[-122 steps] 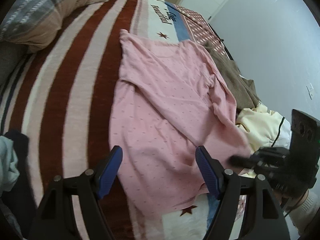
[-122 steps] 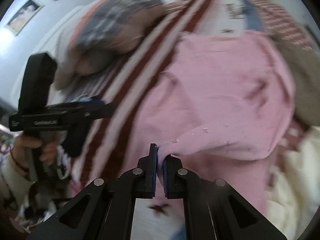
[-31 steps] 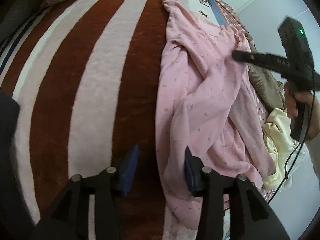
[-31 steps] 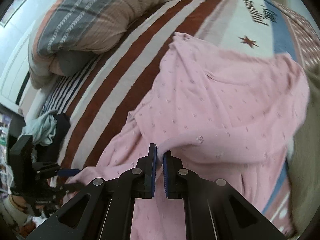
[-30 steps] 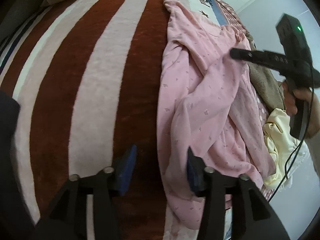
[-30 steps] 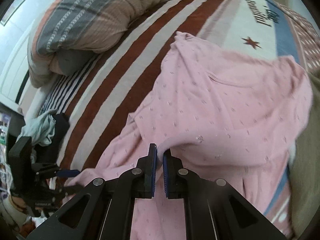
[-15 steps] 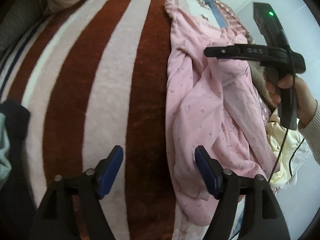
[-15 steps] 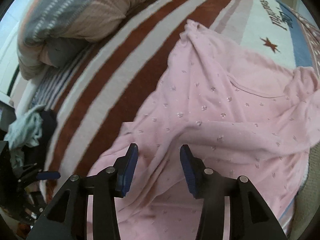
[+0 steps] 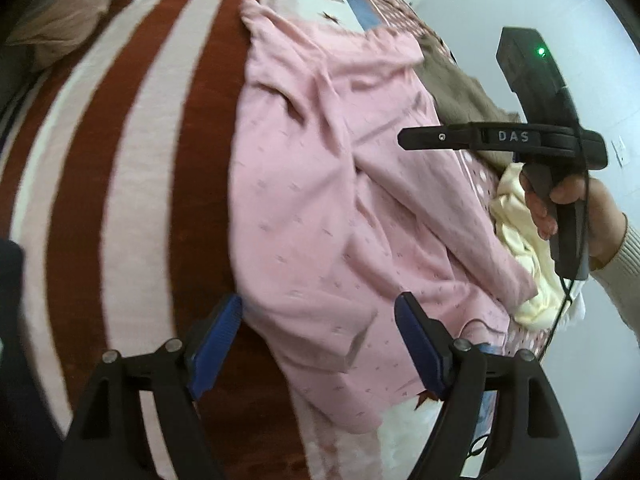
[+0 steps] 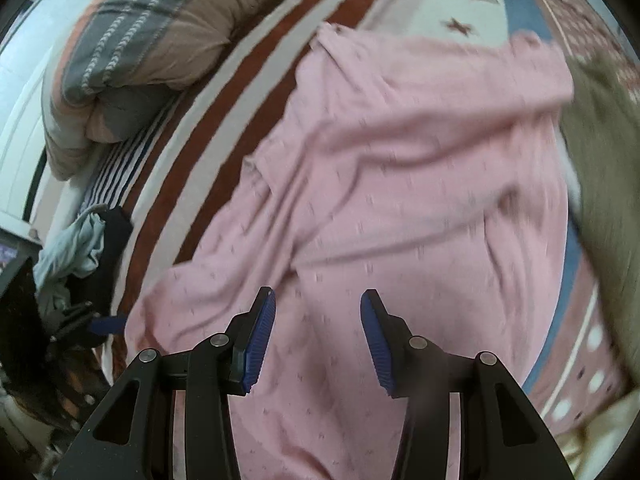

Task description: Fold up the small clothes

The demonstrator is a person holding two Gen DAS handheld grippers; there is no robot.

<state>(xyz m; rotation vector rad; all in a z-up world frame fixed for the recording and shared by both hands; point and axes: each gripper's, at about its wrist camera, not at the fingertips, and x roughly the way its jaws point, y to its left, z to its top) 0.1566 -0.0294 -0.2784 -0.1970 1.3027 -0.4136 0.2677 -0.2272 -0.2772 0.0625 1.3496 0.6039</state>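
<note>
A pink dotted garment (image 9: 320, 200) lies lengthwise on the striped bed blanket (image 9: 120, 168), its right side folded over the middle and creased. My left gripper (image 9: 318, 306) hangs open over the garment's near hem, which lies between the blue pads untouched. In the right wrist view my right gripper (image 10: 318, 300) stands open just above the pink garment (image 10: 400, 180), holding nothing. A hand carries the right gripper (image 9: 406, 138) over the garment's right side in the left wrist view. One blue pad (image 10: 106, 324) of the left gripper shows at the lower left.
A grey and pink striped quilt (image 10: 160, 28) is bunched at the bed's far left. A brown garment (image 9: 460, 88) and a cream one (image 9: 520, 240) lie right of the pink one. Pale blue and dark clothes (image 10: 76, 252) sit off the bed's left edge.
My right gripper has let go of the pink fold and opened, and the fold now lies on the garment. My left gripper has opened wider and moved right over the near hem.
</note>
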